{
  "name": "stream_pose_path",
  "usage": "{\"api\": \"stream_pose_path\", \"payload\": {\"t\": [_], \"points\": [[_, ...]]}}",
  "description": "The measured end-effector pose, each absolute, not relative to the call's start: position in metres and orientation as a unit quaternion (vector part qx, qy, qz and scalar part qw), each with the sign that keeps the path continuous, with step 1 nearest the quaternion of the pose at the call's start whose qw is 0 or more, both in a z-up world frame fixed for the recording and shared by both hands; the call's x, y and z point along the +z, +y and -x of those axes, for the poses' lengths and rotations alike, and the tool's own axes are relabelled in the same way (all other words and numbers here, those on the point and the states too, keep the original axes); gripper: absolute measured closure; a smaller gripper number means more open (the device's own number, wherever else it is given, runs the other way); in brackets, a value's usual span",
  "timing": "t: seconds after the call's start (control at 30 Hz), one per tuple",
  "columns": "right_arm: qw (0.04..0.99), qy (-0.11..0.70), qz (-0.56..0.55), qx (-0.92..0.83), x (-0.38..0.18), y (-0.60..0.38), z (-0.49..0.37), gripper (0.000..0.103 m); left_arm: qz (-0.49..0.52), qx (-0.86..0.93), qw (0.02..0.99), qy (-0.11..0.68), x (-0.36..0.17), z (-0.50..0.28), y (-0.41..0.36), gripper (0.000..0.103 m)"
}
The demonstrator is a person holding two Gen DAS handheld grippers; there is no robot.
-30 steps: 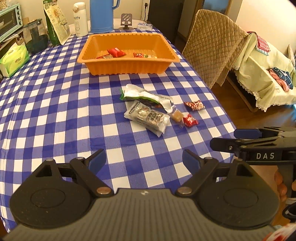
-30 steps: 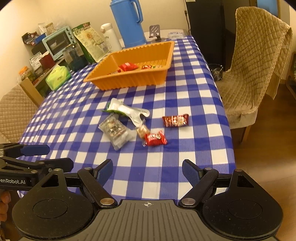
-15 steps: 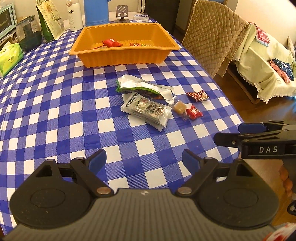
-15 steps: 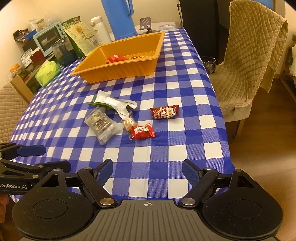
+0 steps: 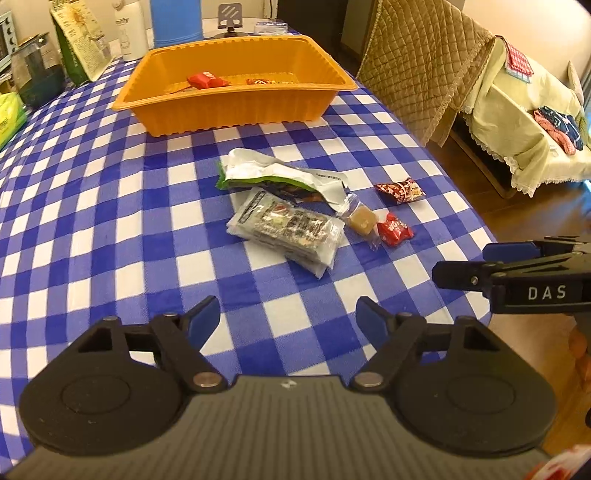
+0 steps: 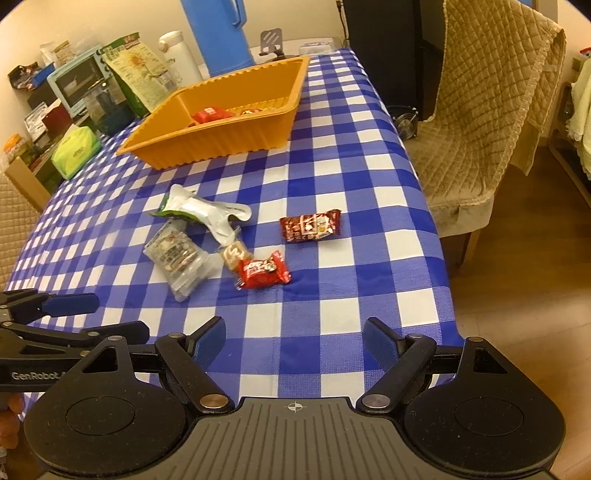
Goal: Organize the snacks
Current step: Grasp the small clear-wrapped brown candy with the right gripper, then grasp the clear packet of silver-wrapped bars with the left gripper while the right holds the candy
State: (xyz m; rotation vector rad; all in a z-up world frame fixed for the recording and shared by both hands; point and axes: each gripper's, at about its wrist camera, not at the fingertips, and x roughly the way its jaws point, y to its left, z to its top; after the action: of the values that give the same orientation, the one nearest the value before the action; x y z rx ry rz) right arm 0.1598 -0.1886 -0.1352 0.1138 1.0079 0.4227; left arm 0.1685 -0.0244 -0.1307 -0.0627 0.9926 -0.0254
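Both my grippers empty, spread over near counter edge; L gripper jaws just narrowed a bit, nothing btwn them. R gripper wide, aimed twd red snack. Five snacks loose mid-counter, clustered. Orange bin far end already holds few, prob drop spot.

The tall blue plastic flask loses its top to the frame edge. Inside the ribbed orange plastic tray, the small wrappers behind the red packet are too small to identify. The crumpled white-and-green pouch hides part of the clear printed snack pack.
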Motion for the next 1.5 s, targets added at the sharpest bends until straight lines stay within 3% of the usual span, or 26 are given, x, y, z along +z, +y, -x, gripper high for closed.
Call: {"api": "stream_pose_path", "payload": {"t": [0.6, 0.97, 1.0, 1.13, 1.5], "points": [[0.856, 0.476, -0.064, 0.192, -0.135, -0.187, -0.178, 0.021, -0.002, -0.005, 0.879, 0.478, -0.155, -0.212, -0.023, 0.024], [0.869, 0.418, 0.002, 0.264, -0.125, -0.15, -0.183, 0.022, 0.014, 0.034, 0.873, 0.486, -0.156, -0.205, 0.014, 0.025], [0.869, 0.412, 0.014, 0.274, -0.125, -0.145, -0.184, 0.024, 0.016, 0.041, 0.872, 0.487, -0.157, -0.205, 0.02, 0.025], [0.856, 0.41, 0.061, 0.309, -0.134, -0.124, -0.19, 0.048, 0.02, 0.057, 0.872, 0.486, -0.156, -0.204, 0.036, 0.025], [0.829, 0.4, 0.18, 0.346, -0.162, -0.092, -0.194, 0.071, 0.026, 0.045, 0.873, 0.485, -0.151, -0.2, 0.047, 0.025]]}}
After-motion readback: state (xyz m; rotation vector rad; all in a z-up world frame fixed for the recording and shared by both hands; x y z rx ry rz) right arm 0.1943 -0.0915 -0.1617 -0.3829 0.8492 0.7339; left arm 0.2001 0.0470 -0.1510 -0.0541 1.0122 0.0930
